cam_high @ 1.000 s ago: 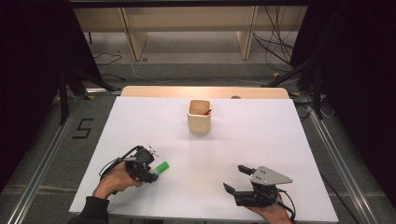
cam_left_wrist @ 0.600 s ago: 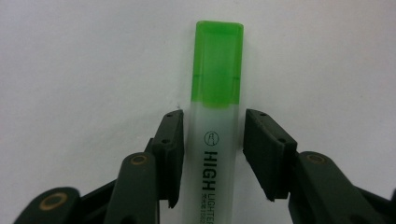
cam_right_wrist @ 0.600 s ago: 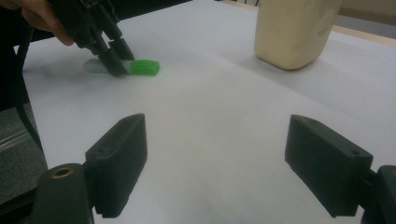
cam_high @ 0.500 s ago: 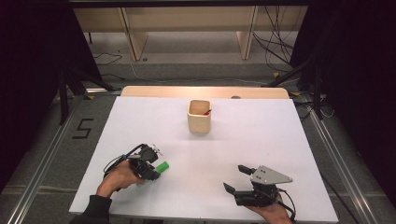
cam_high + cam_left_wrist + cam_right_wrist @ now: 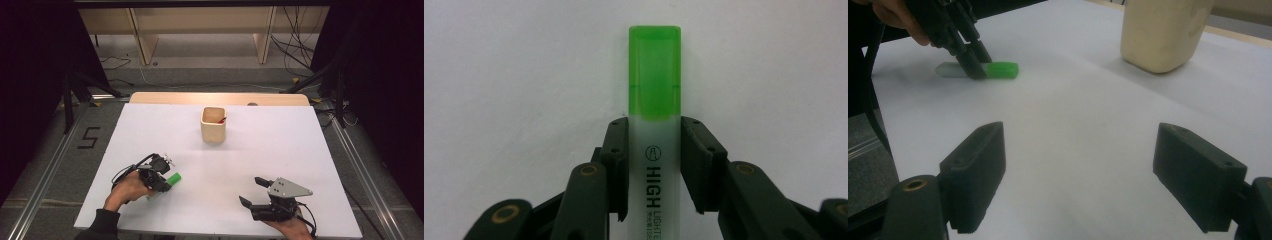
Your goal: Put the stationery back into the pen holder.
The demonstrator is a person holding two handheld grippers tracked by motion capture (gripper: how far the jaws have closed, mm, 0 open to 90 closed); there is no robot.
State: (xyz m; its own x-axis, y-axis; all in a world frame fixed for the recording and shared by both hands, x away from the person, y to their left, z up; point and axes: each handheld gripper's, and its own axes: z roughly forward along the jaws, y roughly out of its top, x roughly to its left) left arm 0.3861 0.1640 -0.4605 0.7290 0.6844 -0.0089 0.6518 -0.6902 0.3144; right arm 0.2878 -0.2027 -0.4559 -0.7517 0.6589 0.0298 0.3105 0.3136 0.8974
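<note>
The left hand-held gripper (image 5: 654, 165) has just been closing its jaws on a white highlighter w/ translucent green cap (image 5: 654, 90), which lies flat on the white tabletop (image 5: 260, 160), well nearer the person than the cream square cup (image 5: 214, 125). Pads look to touch the barrel, though pressure is hard to judge. The right hand-held gripper (image 5: 1078, 175) has jaws wide apart, nothing between them.

— What's your count on my screens?

— I count one green-capped highlighter (image 5: 655, 150), one wooden cup (image 5: 213, 125) with one red item (image 5: 220, 120) poking up inside it, and one white bench (image 5: 280, 160).

— And the tools?

— I see two grippers: one left gripper (image 5: 162, 181) and one right gripper (image 5: 252, 190), each with two black jaws. One number marking (image 5: 88, 138) sits on the floor.
</note>
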